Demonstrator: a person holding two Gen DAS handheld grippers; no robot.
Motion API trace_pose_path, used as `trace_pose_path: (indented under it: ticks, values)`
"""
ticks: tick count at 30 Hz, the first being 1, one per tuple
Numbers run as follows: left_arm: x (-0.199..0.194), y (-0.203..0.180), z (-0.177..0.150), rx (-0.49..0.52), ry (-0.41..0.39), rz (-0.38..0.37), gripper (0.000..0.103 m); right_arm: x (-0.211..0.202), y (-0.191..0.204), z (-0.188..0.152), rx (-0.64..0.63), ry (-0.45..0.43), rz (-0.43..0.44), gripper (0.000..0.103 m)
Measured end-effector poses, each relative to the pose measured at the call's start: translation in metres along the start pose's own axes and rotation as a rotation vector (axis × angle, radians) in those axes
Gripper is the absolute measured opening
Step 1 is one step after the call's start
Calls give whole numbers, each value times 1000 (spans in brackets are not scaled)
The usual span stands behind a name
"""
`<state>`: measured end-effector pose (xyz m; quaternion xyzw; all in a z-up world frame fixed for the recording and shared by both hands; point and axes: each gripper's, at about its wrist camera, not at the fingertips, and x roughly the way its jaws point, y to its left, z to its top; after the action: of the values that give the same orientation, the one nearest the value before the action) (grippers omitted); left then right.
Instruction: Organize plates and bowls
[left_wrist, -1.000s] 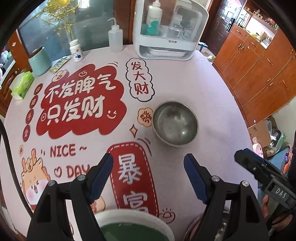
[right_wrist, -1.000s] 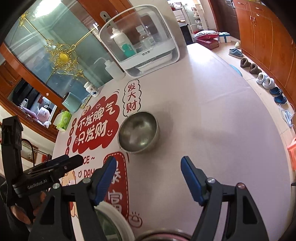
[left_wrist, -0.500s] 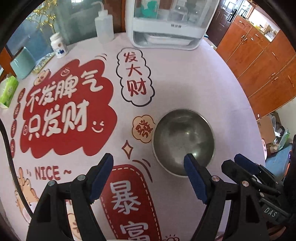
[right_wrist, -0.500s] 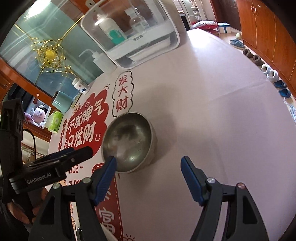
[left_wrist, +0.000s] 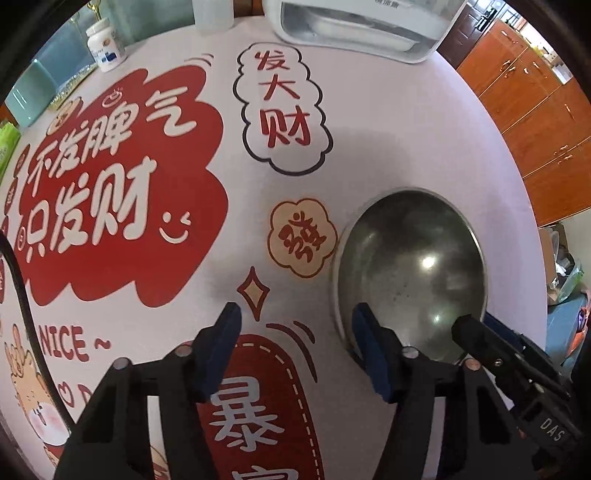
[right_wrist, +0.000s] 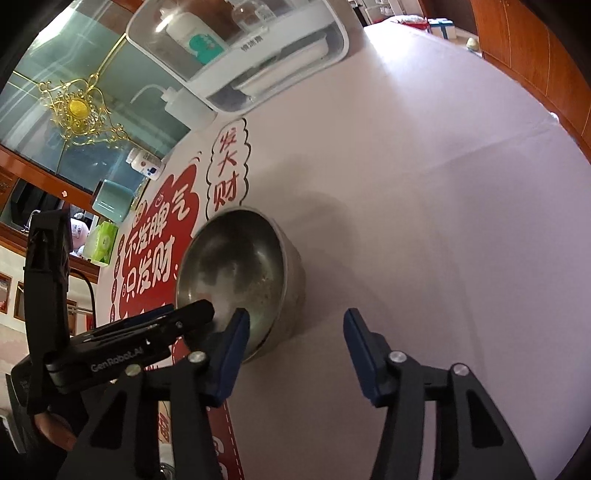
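A steel bowl (left_wrist: 410, 273) (right_wrist: 240, 273) stands upright and empty on the printed tablecloth (left_wrist: 369, 147). My left gripper (left_wrist: 295, 321) straddles its near left rim, one blue pad over the inside and the other outside. Its jaws are closing and the pads do not press on the rim. My right gripper (right_wrist: 295, 325) straddles the bowl's near right wall the same way. Its jaws are closing too, with a gap still showing on the outer side. Each view shows the other gripper's black fingers (left_wrist: 476, 332) (right_wrist: 192, 314) reaching over the bowl.
A white box with a clear lid (left_wrist: 354, 29) (right_wrist: 258, 66) stands at the table's far edge, beside a squeeze bottle (right_wrist: 184, 103), a pill bottle (left_wrist: 105, 44) and a teal container (left_wrist: 29, 96). Wooden cabinets (left_wrist: 535, 110) rise beyond the right edge.
Both grippers have come down and forward onto the bowl, which now looks much larger. Their jaws have narrowed. The green-filled dish at the bottom edge has left the view.
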<state>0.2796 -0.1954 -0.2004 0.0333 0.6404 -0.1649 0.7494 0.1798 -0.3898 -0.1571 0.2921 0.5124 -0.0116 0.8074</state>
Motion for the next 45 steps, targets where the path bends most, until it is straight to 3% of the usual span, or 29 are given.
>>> trace_pose_path:
  ticks: [4,13,23,33,45]
  values:
    - [6,2,-1,-25,11,-14,58,1,0,0,4,0,24,37]
    - [12,3,-4,-47,16,-78,38,1,4,0,-1,-6,64,21]
    - [12,-5,-11,-56,24,-151,12,0,5,-3,16,-1,54,16]
    - [4,-6,-14,-43,23,-140,11,-9,5,-9,34,-1,46,14]
    - [-47,-19,-32,-30,-40,-150,11,-61,15,-19,24,-69,81,13]
